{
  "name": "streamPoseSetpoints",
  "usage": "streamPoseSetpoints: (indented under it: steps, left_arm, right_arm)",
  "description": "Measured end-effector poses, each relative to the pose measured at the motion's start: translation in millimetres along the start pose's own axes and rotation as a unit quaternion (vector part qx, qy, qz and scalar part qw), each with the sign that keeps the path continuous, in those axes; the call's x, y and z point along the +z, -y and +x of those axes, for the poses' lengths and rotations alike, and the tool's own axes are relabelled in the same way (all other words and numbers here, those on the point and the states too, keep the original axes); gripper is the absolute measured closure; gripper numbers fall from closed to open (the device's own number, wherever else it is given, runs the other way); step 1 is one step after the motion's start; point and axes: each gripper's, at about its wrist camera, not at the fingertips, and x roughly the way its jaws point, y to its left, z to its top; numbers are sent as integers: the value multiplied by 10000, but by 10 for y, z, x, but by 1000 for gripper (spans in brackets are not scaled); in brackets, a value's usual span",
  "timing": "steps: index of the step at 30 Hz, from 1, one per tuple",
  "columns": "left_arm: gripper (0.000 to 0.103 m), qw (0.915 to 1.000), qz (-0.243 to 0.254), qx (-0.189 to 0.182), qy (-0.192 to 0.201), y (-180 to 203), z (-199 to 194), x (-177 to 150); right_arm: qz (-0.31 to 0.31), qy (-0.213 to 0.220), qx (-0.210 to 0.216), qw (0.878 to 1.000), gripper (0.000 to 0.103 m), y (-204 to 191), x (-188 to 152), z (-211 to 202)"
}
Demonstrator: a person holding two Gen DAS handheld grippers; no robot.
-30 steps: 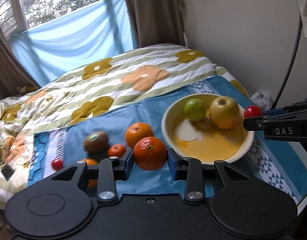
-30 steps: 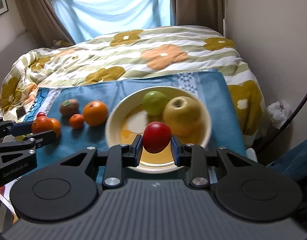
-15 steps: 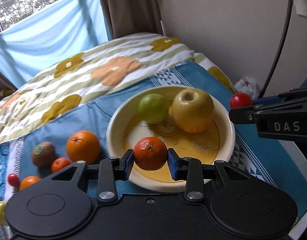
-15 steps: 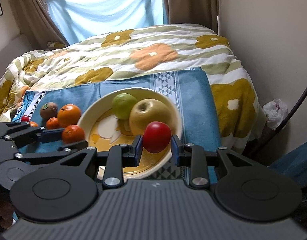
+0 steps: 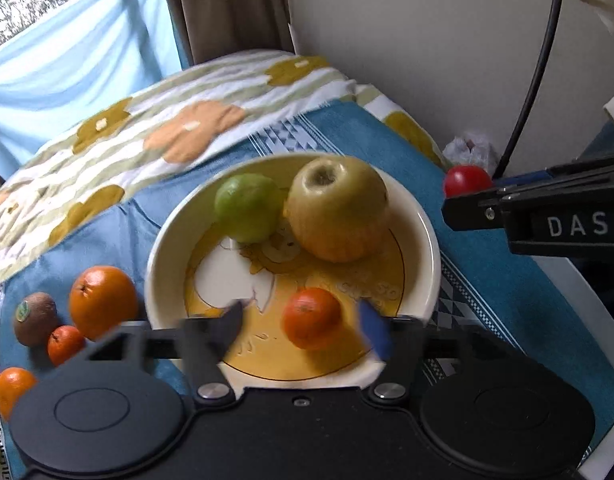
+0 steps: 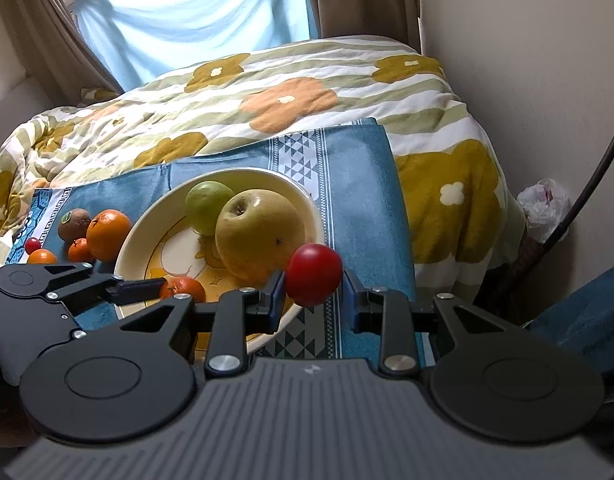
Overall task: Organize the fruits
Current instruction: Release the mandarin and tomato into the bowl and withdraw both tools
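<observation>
Nearest us, our left gripper (image 5: 303, 330) has its jaws spread wide, blurred, on either side of a small tangerine (image 5: 312, 323) lying in the yellow bowl (image 5: 163, 240); neither finger touches it. Our right gripper (image 6: 313, 294) clamps a red tomato (image 6: 315, 274) beside the bowl's right rim. Deeper in the bowl lie a yellow apple (image 5: 338, 208) and a green fruit (image 5: 249, 206), touching. Left of the bowl, on the blue cloth (image 5: 507, 280), lie an orange (image 5: 103, 302), a kiwi (image 5: 35, 318) and smaller tangerines.
</observation>
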Motion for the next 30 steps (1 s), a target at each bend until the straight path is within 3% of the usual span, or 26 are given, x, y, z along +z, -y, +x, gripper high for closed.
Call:
streamPoseSetpoints:
  steps: [14,20,30]
  left_arm:
    - [13,9953,-870,418,109,-687,-458,-104]
    - [11,9924,-839,893,109,-857,-624,-228]
    - [10,9902,-1009,961,-7,-893,-630,-410]
  right_arm:
    - [-184,-18,285,9994,58,-104,-36,48]
    - [-450,9,453,9980,58,-299,-86,155]
    - [-443,-161,465,9978,58,-353,-147,360]
